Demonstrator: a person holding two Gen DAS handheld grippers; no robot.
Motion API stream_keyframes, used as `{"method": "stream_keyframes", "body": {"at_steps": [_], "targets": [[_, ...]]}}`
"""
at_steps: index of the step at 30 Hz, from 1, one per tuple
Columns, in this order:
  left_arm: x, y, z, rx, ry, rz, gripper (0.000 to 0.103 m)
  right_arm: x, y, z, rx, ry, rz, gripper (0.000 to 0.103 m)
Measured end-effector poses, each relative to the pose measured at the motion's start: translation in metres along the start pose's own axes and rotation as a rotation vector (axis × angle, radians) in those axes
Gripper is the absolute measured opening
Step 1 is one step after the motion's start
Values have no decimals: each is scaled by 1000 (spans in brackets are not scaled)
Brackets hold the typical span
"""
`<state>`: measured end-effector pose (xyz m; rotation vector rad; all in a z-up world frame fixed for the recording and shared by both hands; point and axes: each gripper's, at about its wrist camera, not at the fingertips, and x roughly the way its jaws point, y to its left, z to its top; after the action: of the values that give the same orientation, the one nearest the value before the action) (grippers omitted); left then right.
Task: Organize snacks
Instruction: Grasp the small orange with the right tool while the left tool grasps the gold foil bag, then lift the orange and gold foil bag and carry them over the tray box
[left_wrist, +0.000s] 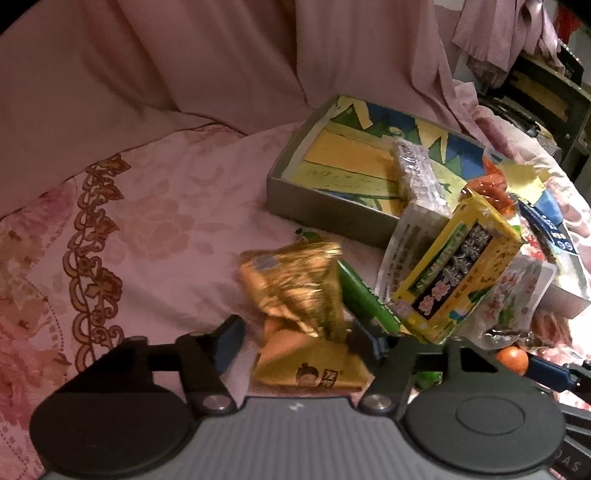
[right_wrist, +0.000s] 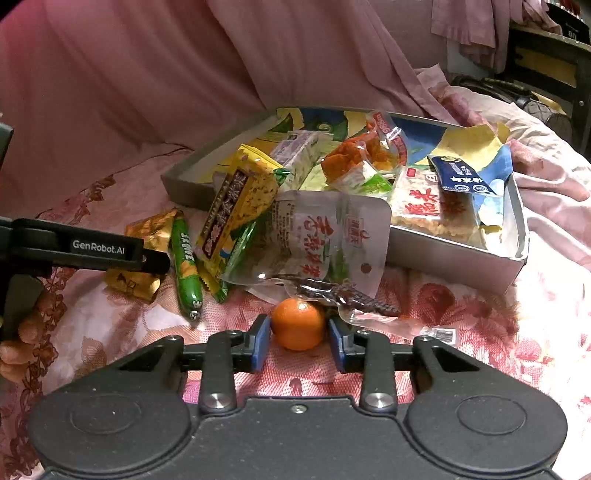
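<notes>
Clearly "GenRobot.AI" on left gripper (right_wrist: 157, 260), spread around gold packet (left_wrist: 295, 291) | right gripper (right_wrist: 298, 338) pinches orange (right_wrist: 297, 324)

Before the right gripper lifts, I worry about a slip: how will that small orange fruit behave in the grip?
The orange fruit is round and smooth, so it may squirt from the flat pads. It looks firm, yet probably bruises under hard squeezing. If released, it would likely roll on the bedspread.
</notes>
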<state>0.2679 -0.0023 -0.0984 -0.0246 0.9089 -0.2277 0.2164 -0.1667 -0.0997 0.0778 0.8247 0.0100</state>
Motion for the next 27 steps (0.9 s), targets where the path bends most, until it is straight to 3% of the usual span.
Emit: {"method": "stream_keyframes", "body": {"at_steps": [6,14,27], "targets": [[-6,1,0,-37,28,-32,51,-1,1,0,-5,-3,3,35],[-16,-4,-7,-68,94,-103,49,-2,3,0,-11,-2,15,35],[-11,-4,-7,-85,127,-86,54,-5,8,-1,-39,-12,47,35]]}}
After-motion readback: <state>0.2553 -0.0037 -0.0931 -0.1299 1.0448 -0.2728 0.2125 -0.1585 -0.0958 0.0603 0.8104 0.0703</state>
